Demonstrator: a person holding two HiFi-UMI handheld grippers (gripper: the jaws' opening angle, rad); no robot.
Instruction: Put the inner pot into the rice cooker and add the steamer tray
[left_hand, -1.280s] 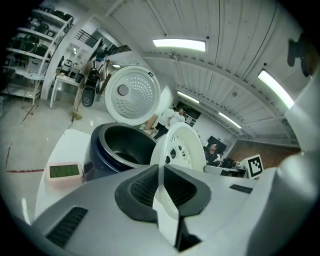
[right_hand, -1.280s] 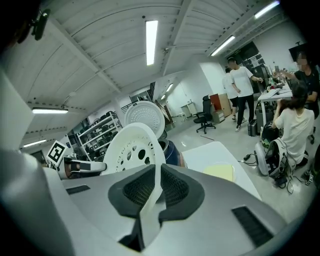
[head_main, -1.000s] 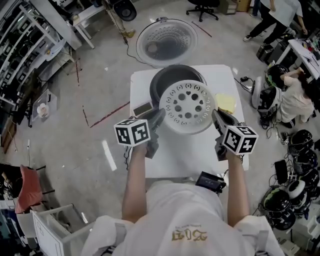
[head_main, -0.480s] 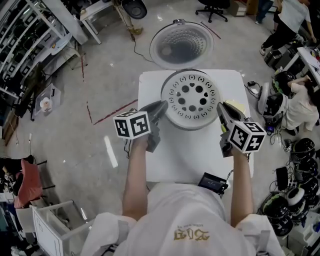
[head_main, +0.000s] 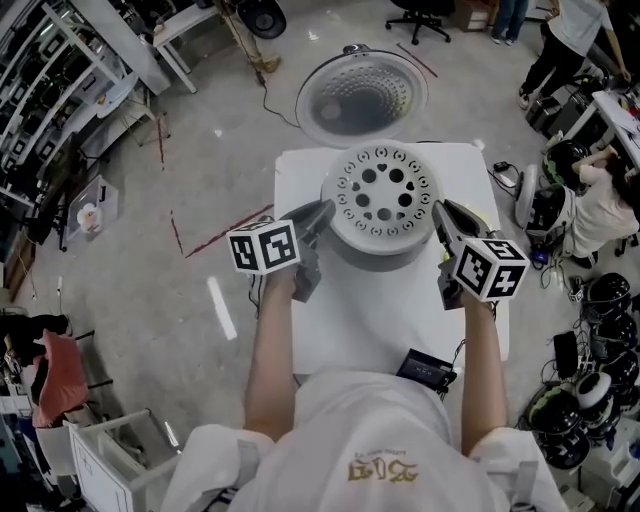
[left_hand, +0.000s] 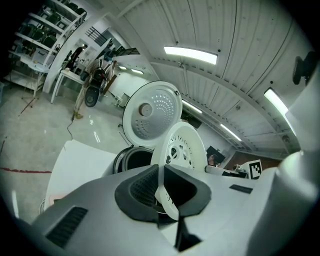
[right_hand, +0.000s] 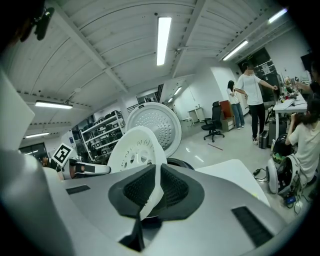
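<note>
The white steamer tray (head_main: 383, 198), round with several holes, hangs level over the rice cooker (head_main: 385, 262) and hides its opening in the head view. My left gripper (head_main: 326, 211) is shut on the tray's left rim and my right gripper (head_main: 439, 209) on its right rim. In the left gripper view the tray (left_hand: 182, 146) stands edge-on between the left gripper's pads (left_hand: 162, 194), with the dark pot opening (left_hand: 135, 159) just beyond. In the right gripper view the right gripper's pads (right_hand: 151, 192) pinch the tray (right_hand: 134, 147). The cooker's lid (head_main: 362, 95) stands open at the far side.
The cooker sits on a white table (head_main: 390, 320). A black device (head_main: 427, 367) lies at the table's near edge, and a yellow item (head_main: 484, 214) peeks out by my right gripper. People (head_main: 600, 210) and stacked gear are at the right; shelving (head_main: 60, 90) lines the left.
Both grippers have carried the tray away from me. It now covers the cooker's opening, where earlier it hung at the near side with the dark pot showing behind it.
</note>
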